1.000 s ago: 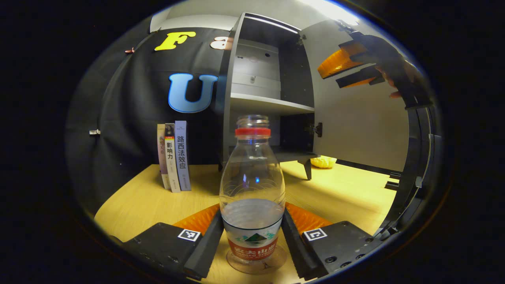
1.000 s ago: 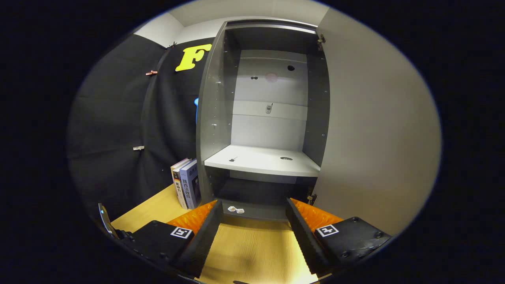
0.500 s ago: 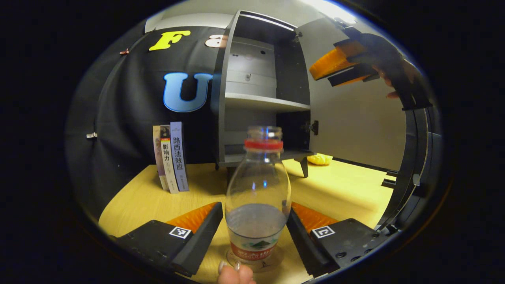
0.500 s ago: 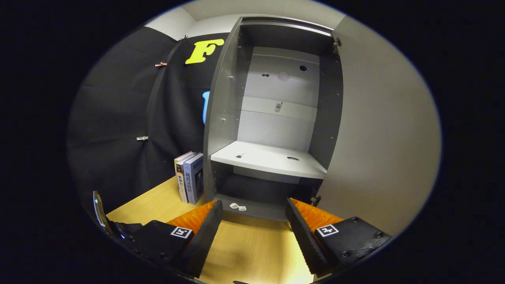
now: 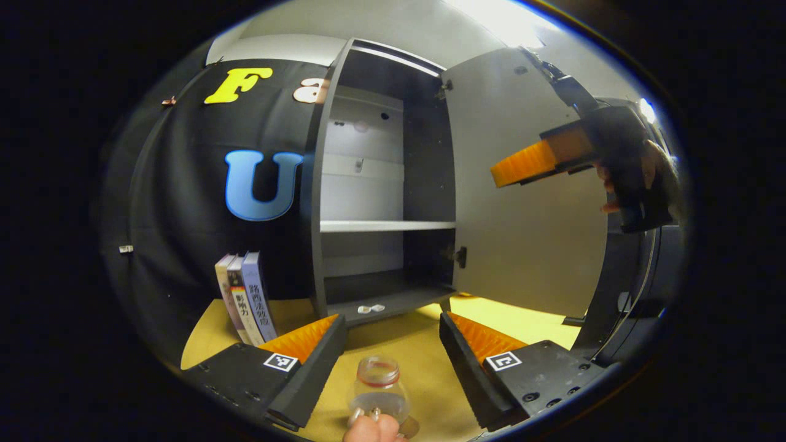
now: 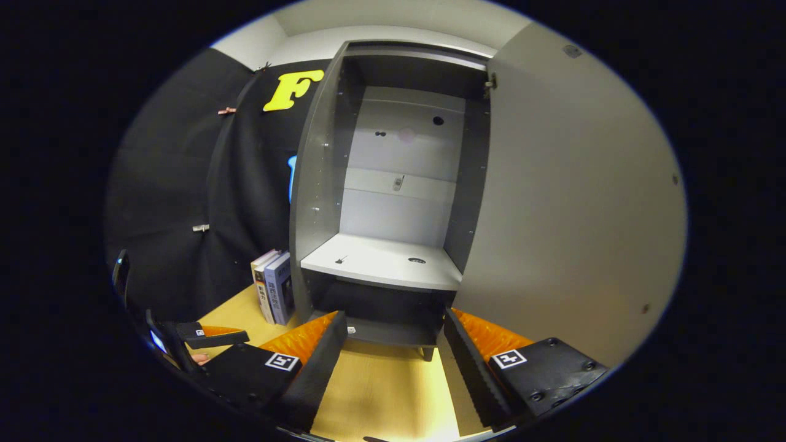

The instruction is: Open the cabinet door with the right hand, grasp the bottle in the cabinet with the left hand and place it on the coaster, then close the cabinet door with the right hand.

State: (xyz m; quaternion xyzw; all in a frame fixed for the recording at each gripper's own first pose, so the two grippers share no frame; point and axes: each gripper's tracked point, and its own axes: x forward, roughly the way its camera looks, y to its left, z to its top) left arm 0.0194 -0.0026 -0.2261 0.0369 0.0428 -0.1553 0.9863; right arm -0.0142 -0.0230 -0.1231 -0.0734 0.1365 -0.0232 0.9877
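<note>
Bottle [image 5: 379, 388] stood upright on desk [image 5: 417, 344] w/ left claw [image 5: 393, 362] open, empty above; door [image 6: 571, 202] just right of open, empty right claw [image 6: 393, 362].

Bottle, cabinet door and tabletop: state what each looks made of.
The small clear bottle with a red neck ring: thin transparent plastic by the look, since the table shows through it. The pale grey cabinet door: probably laminated board, flat and matte, with a black metal hinge. The yellow wooden tabletop: wood or wood-look laminate, with faint straight grain and a slight sheen.
</note>
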